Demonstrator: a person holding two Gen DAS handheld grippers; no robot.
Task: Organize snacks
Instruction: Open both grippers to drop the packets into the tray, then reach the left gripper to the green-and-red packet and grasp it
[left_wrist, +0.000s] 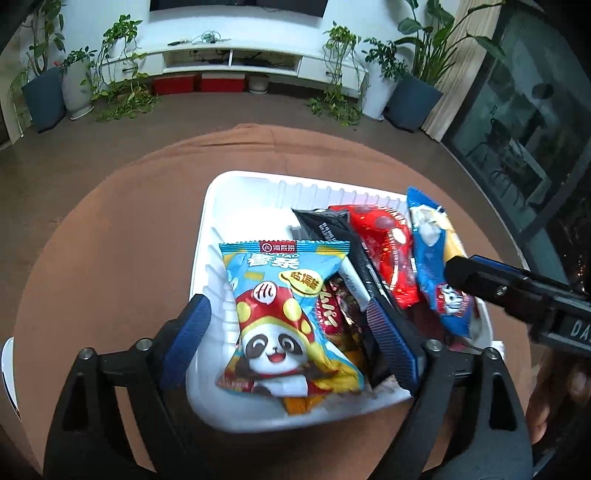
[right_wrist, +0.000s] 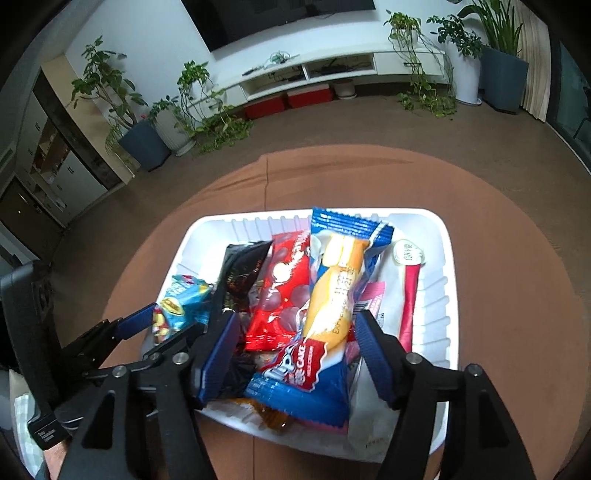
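While both grippers are hovering w/ fingers spread, gripping nothing, left gripper is straddling panda bag and right gripper cake pack, both lying in tray on surface.

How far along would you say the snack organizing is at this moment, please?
Mostly done: the panda pack, red pack and blue cake pack already stand in the white basket. Both the left gripper and right gripper are open, straddling packs, gripping nothing. Only straightening seems left.
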